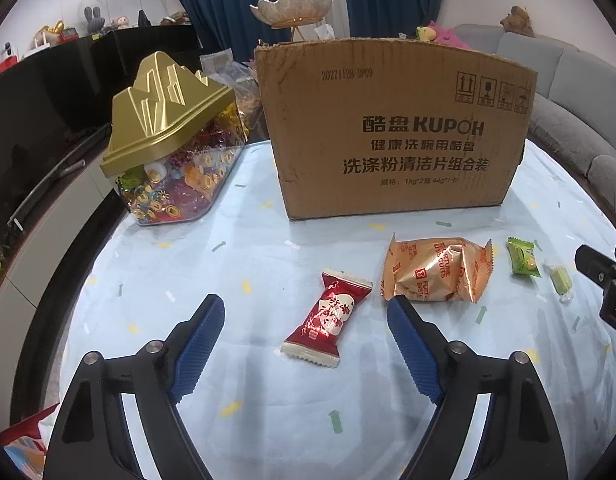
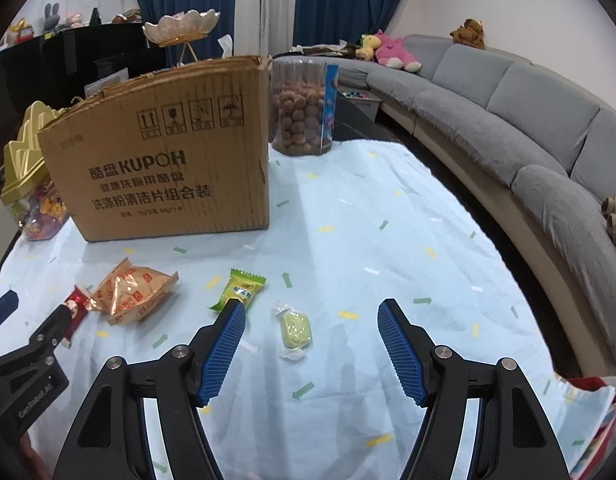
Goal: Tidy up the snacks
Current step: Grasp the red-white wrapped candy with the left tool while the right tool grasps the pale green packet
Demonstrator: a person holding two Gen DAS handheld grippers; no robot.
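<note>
Both grippers are seen closest to the lenses, each tilted downward over the tablecloth (image 2: 387,208). Blue ribbed pads (image 1: 196,344) of the left gripper (image 1: 306,310) are held wide apart, nothing being pressed between them; a red wrapped candy (image 1: 319,320) lies on the cloth in the gap, untouched, its printed characters not legible. The left gripper's black frame is also seen at the left edge of the right wrist view, where the marking "CanRobot.AI" is read.

Jaws of the right gripper (image 2: 311,312) are likewise spread and empty. A pale green candy in clear wrap (image 2: 295,330) lies on the cloth between them, closer to the left pad but apart from it. A green sachet (image 2: 240,290) lies just beyond that pad's tip; its print cannot be made out.

An orange-gold packet (image 1: 435,270) marked "FORTUNE BISCUITS" lies beside the red candy.

A cardboard box (image 1: 391,128) stands upright behind the snacks, printed "KUPOH", "20271128" and handling symbols, with Chinese text beneath. A clear candy tub with a gold lid (image 1: 168,136) stands to its left, and a clear jar of round brown snacks (image 2: 304,108) behind its right corner.
</note>
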